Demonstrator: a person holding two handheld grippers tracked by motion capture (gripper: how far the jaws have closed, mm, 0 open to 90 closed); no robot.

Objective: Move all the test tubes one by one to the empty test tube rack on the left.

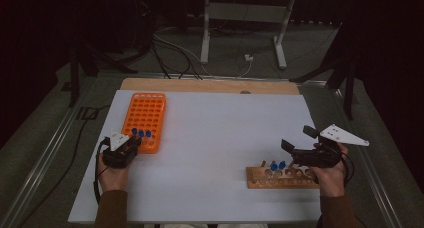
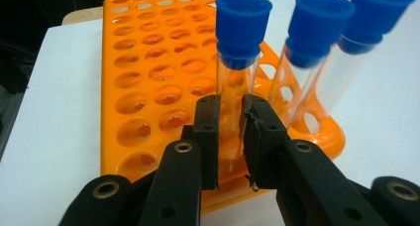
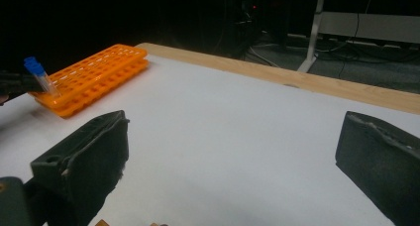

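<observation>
An orange tube rack (image 1: 145, 113) lies at the table's left with three blue-capped clear tubes (image 1: 141, 133) in its near row. In the left gripper view my left gripper (image 2: 231, 132) is shut on the leftmost tube (image 2: 238, 62), pads pressed on its glass just above the rack (image 2: 148, 87); the other two tubes (image 2: 309, 52) stand to its right. In the high view that gripper (image 1: 134, 139) sits at the rack's near end. My right gripper (image 1: 298, 139) hovers open above a wooden rack (image 1: 260, 180) that holds two blue-capped tubes (image 1: 278, 165). Its jaws (image 3: 237, 151) stand wide apart with nothing between them.
The white table top (image 1: 215, 138) has a wooden strip (image 1: 210, 85) along its far edge. Beyond it are cables and a metal stand (image 1: 245, 18) on the floor. The right gripper view shows the orange rack (image 3: 94, 77) far off at left.
</observation>
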